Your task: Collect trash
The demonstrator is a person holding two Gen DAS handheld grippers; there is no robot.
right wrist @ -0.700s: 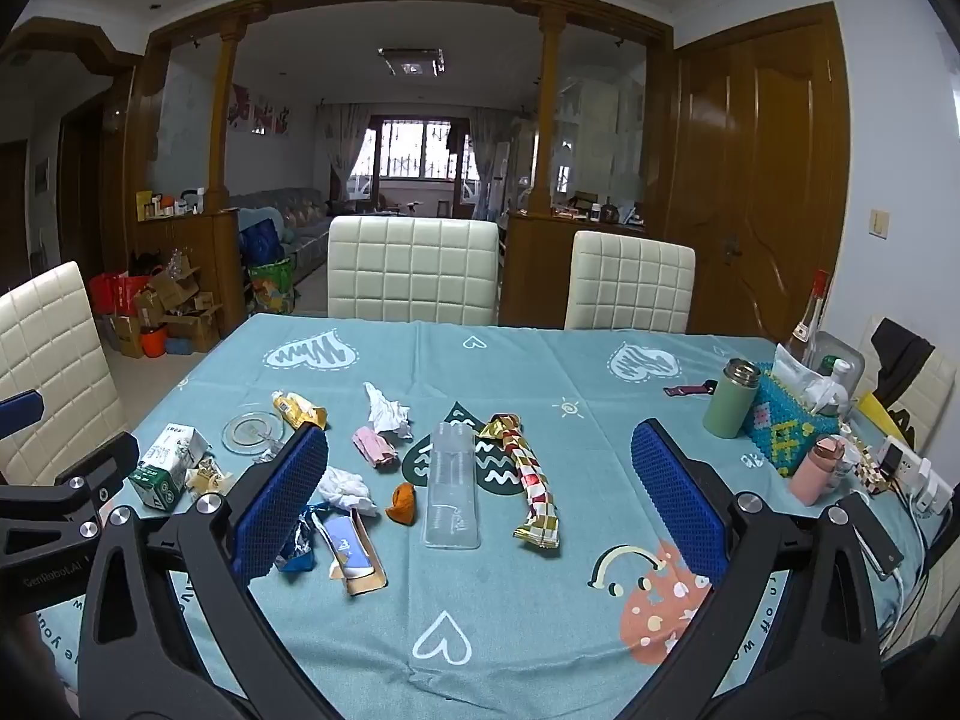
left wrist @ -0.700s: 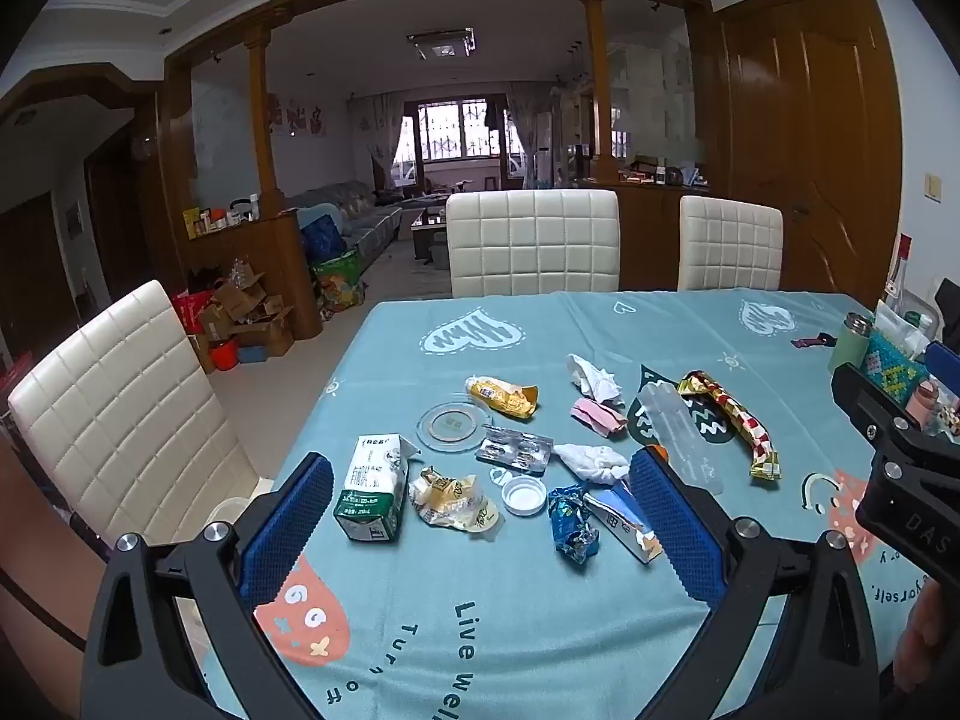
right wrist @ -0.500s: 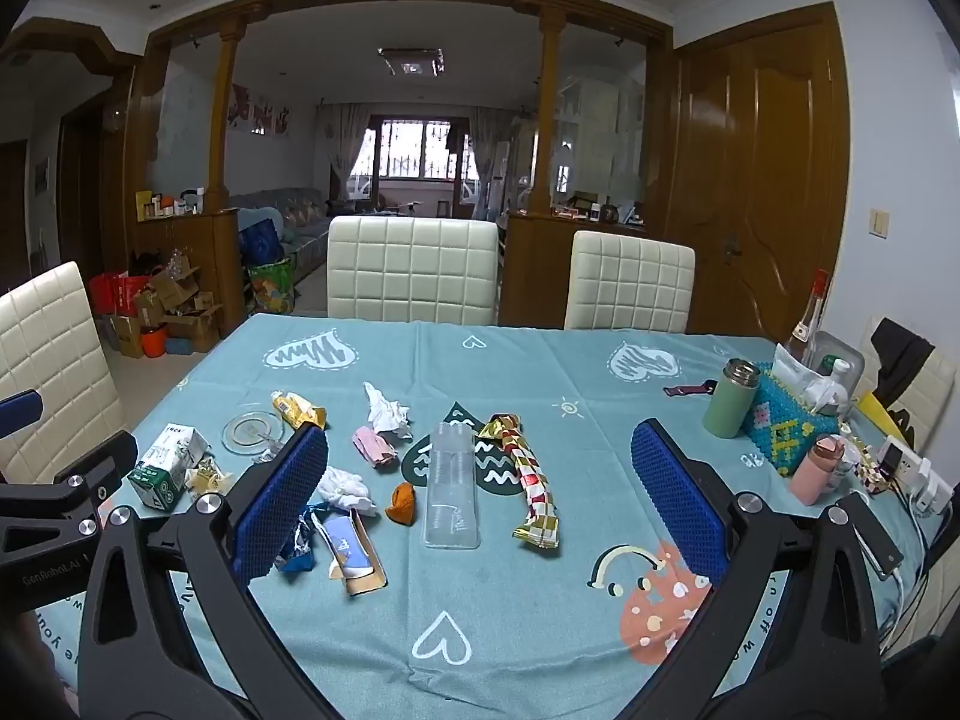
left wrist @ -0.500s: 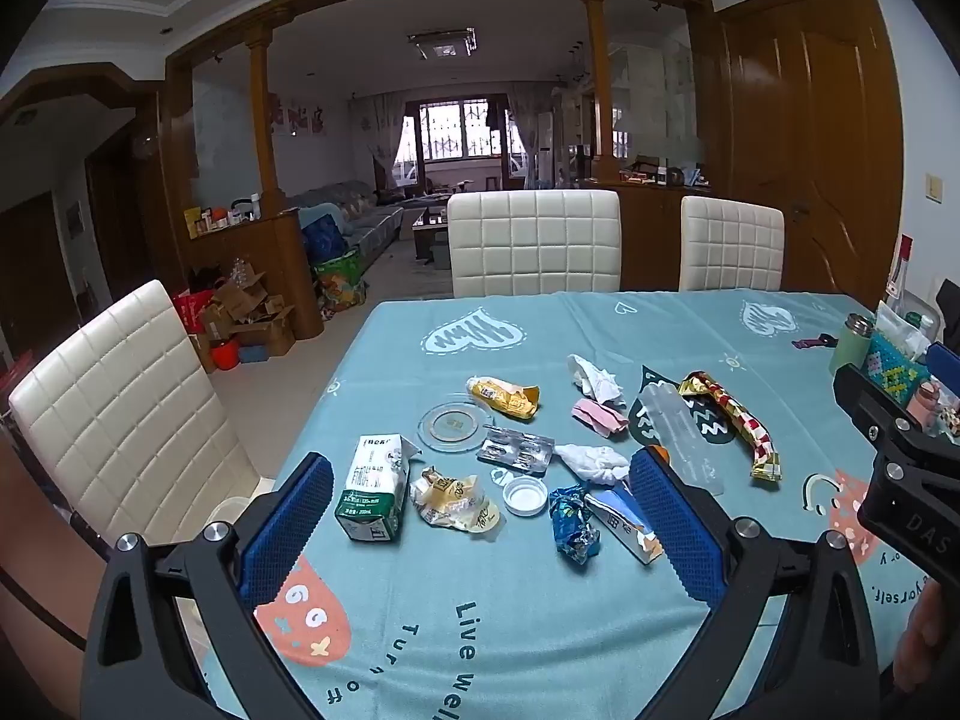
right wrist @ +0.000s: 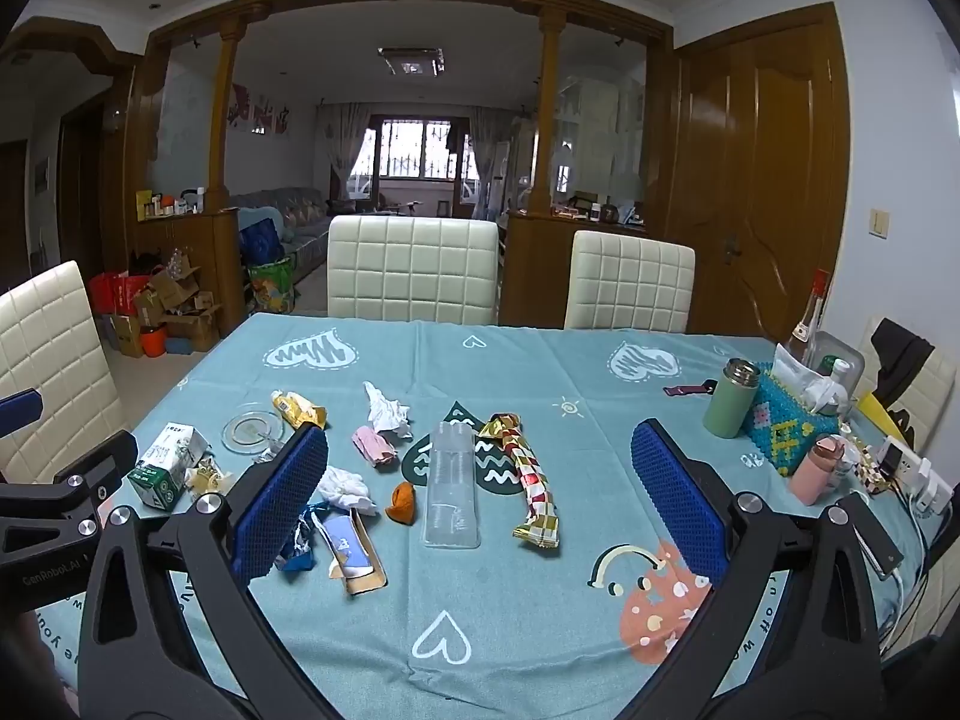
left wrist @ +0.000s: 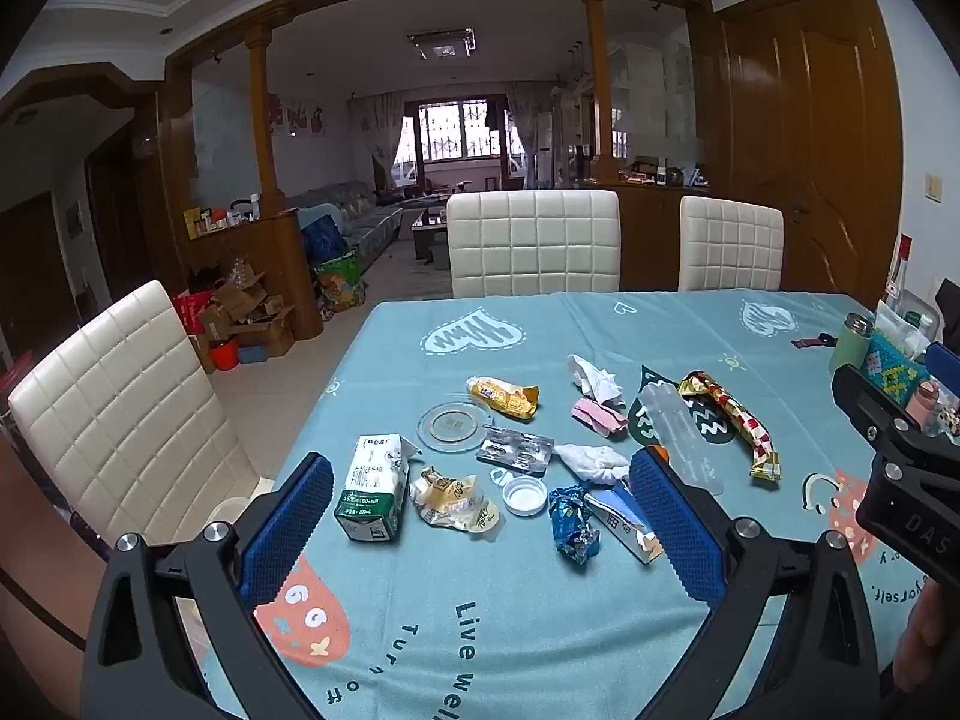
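Across a dining table (right wrist: 540,612) draped in a teal patterned cloth, scattered litter waits while two hand-held tools hang above the near edge. At left, the left gripper (left wrist: 480,525) hovers with its blue-padded jaws spread wide and nothing between them; at right, the right gripper (right wrist: 480,507) is likewise fully parted and empty, neither one touching the cloth. Nearest the left tool lies a green-and-white milk carton (left wrist: 372,495) on its side, just beside a crumpled cream wrapper (left wrist: 450,498) and a white bottle cap (left wrist: 525,495). A crinkled blue wrapper (left wrist: 573,525) and a torn flat box (right wrist: 351,546) sit close together toward the near edge, with a silver blister pack (left wrist: 515,450) and a round clear lid (left wrist: 451,427) behind them. Farther back rest a yellow snack wrapper (left wrist: 503,397), a white crumpled tissue (right wrist: 387,411), a pink wad (right wrist: 373,445) and a second white tissue (right wrist: 345,487). Toward the table's middle, a small piece of orange peel (right wrist: 401,503) lies near a long clear plastic tray (right wrist: 451,483), and a red-and-gold checked wrapper (right wrist: 531,489) stretches alongside it. At the right edge stand a green flask (right wrist: 731,399), a beaded tissue box (right wrist: 792,432) and a pink bottle (right wrist: 813,471), well apart from the litter. Cream quilted chairs (right wrist: 413,276) ring the table.
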